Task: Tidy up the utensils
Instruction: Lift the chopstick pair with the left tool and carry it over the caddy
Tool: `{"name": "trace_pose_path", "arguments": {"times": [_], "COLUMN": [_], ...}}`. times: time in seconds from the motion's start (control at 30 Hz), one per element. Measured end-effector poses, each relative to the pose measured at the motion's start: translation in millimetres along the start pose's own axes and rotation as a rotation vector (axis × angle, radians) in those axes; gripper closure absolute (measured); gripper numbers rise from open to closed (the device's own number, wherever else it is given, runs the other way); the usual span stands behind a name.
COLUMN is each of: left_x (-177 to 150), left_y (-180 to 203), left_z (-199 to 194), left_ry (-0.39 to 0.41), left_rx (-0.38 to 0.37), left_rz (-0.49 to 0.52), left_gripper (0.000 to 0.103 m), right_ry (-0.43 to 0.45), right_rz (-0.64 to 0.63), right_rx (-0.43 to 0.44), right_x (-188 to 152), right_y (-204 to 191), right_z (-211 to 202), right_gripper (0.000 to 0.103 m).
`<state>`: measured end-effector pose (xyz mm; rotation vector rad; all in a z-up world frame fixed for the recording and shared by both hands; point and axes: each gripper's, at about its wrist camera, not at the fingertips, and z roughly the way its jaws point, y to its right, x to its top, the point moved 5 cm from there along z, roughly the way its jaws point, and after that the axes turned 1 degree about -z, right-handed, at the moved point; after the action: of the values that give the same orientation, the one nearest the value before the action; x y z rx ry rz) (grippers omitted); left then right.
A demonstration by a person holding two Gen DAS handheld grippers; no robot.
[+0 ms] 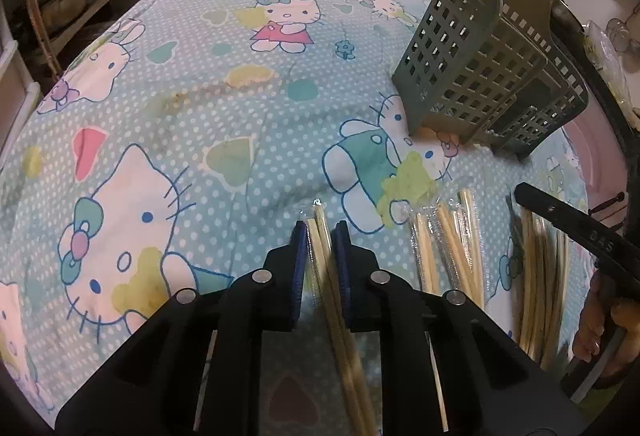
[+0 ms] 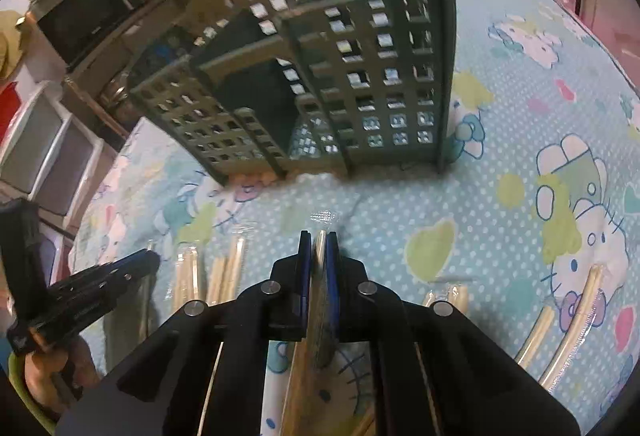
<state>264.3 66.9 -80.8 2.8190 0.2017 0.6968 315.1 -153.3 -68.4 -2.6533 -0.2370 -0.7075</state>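
- The wrapped chopsticks point(image 1: 320, 236) are looking light, thin and stiff; the clear wrapper is likely making them slippery, so a pair may be sliding or twisting in a grip.
- Taking hold across both sticks, a little back from the tip, is probably giving the steadiest hold for dropping them into the basket point(image 1: 480, 64).
- The left claw point(image 1: 320, 240) is sitting nearly together, clamped on one wrapped pair, whose tips are sticking out just past the blue pads point(image 1: 301, 260).
- The right claw point(image 2: 319, 248) is likewise pressing nearly together on something thin and flat; blur is keeping me from saying whether it is a wrapped pair point(image 2: 320, 300) of chopsticks, though that seems likely.
- More loose pairs point(image 1: 448, 248) are lying on the patterned cloth point(image 1: 200, 96) along the near edge of the bench, between the two claws and beyond the right one.
- The grey slotted basket is standing towards the far right of the bench, looking empty in the compartments that are showing.
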Motion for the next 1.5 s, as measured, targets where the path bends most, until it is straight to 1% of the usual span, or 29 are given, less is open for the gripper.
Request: {"name": "trace_pose_path", "arguments": {"times": [0.07,0.13,0.2,0.27,0.3,0.43,0.67,0.83,1.03,1.2,1.5], "left_x": [0.8,3.0,6.5,9.1,11.4,17.7,32.3,41.5,57.3,71.2,110.1], "left_y": [2.2,7.1,14.6,20.7,25.4,40.8,61.4,77.4,100.6,116.1,144.7], "left_z": [-5.3,-14.8,-27.9,-39.1,-47.4,-72.1,-100.5,-113.6,-132.3,-137.5,-149.1], "left_ry": [0.013,0.042,0.088,0.123,0.148,0.214,0.299,0.344,0.422,0.444,0.537], "left_rx": [-0.004,-0.020,-0.039,-0.043,-0.059,-0.083,-0.104,-0.125,-0.124,-0.141,-0.155], "left_rz": [0.007,0.015,0.031,0.048,0.057,0.095,0.133,0.159,0.210,0.240,0.279], "left_gripper": [0.097,0.097,0.097,0.098,0.098,0.098,0.098,0.098,0.098,0.098,0.098], "right_ry": [0.014,0.034,0.058,0.083,0.098,0.157,0.259,0.328,0.392,0.446,0.523], "right_rz": [-0.015,-0.037,-0.059,-0.081,-0.094,-0.131,-0.152,-0.155,-0.163,-0.194,-0.207], "right_rx": [0.032,0.056,0.067,0.065,0.063,0.067,0.062,0.053,0.055,0.038,0.027], "right_x": [-1.5,-1.6,-1.7,-0.5,0.4,1.3,-0.1,5.7,10.5,16.9,40.9], "right_y": [-1.9,-6.0,-9.6,-14.1,-16.7,-25.9,-32.5,-34.4,-33.2,-36.0,-34.9], "right_z": [-9.5,-18.9,-29.7,-40.2,-47.2,-69.1,-100.4,-117.0,-138.8,-154.8,-180.5], "right_gripper": [0.096,0.096,0.096,0.096,0.096,0.096,0.096,0.096,0.096,0.096,0.097]}}
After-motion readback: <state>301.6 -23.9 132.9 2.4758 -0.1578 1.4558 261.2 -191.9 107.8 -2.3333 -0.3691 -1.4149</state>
